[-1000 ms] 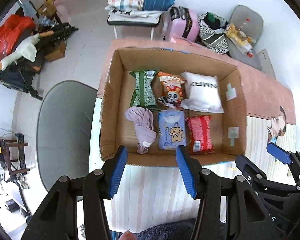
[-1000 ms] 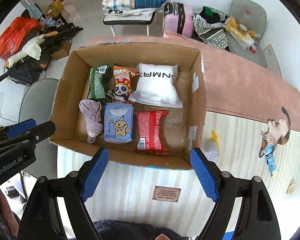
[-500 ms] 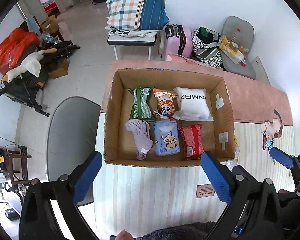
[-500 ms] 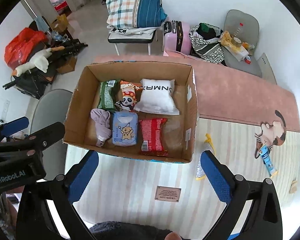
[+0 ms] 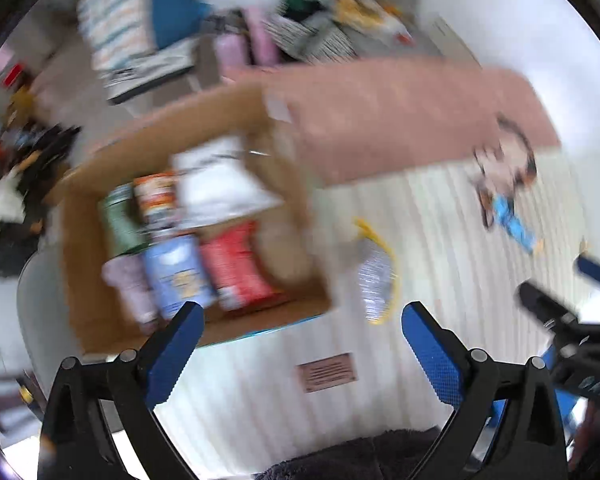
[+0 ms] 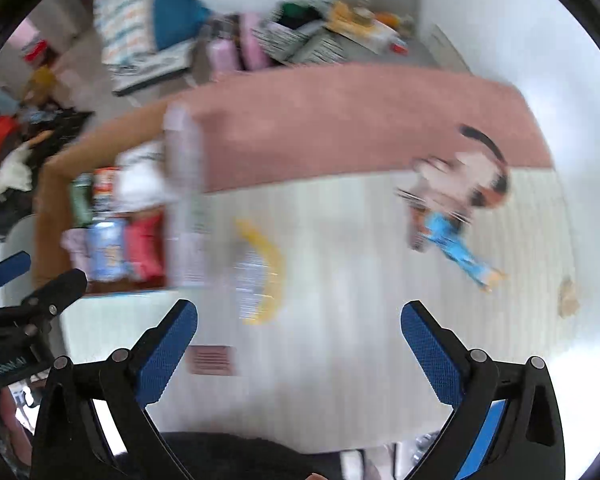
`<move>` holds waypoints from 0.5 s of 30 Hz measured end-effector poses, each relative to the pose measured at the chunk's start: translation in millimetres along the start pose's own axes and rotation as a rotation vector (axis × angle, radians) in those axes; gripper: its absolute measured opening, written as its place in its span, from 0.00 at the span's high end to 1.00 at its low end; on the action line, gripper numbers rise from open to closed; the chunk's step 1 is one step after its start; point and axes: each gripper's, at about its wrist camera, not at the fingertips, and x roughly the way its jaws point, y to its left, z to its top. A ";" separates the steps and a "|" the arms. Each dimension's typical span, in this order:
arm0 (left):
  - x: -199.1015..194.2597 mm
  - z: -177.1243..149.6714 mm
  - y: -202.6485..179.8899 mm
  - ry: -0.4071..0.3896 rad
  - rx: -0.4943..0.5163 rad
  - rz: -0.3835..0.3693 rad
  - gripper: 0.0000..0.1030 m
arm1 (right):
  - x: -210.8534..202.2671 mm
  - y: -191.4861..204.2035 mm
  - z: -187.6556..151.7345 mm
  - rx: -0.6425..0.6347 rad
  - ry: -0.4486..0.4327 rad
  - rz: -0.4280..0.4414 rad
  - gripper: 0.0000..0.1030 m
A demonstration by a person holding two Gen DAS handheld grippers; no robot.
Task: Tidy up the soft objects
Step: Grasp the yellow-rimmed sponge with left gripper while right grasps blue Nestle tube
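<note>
One cardboard box (image 5: 80, 280) sits on the striped mat (image 5: 440, 220) and holds six soft things: a white packet (image 5: 220, 184), a green packet (image 5: 118, 220), an orange packet (image 5: 156, 196), a red packet (image 5: 236, 264), a blue packet (image 5: 176, 272) and a lilac cloth (image 5: 128, 284). One silver-and-yellow pouch (image 5: 374, 276) lies just beside the box; one blue wrapper (image 5: 514, 226) lies well apart. The left hand-held gripper (image 5: 302, 344) and the right hand-held gripper (image 6: 299, 340) both gape wide, holding nothing.

Brown matt cardboard box (image 5: 80, 240) holds glossy plastic snack packets (image 5: 236, 264) and a soft lilac cloth (image 5: 128, 284). The counter (image 6: 340, 280) wears striped fabric. Blue textured gripper pads (image 5: 172, 356) sit on black plastic.
</note>
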 end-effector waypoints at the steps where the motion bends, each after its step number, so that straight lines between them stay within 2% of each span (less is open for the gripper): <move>1: 13.2 6.2 -16.4 0.035 0.027 -0.007 0.02 | 9.0 -25.2 2.9 0.016 0.020 -0.028 0.00; 4: 57.2 21.7 -61.1 0.145 0.078 -0.018 0.02 | 35.2 -82.6 12.2 0.037 0.072 -0.070 0.00; 7: 100.5 29.8 -92.8 0.235 0.098 0.020 0.02 | 67.4 -129.3 25.7 0.015 0.138 -0.098 0.00; 12: 156.2 35.1 -110.9 0.349 0.041 0.066 0.02 | 129.2 -186.4 44.8 -0.059 0.244 -0.194 0.00; 15: 177.0 34.0 -113.5 0.395 -0.004 0.080 0.02 | 169.5 -203.7 52.8 -0.114 0.302 -0.210 0.00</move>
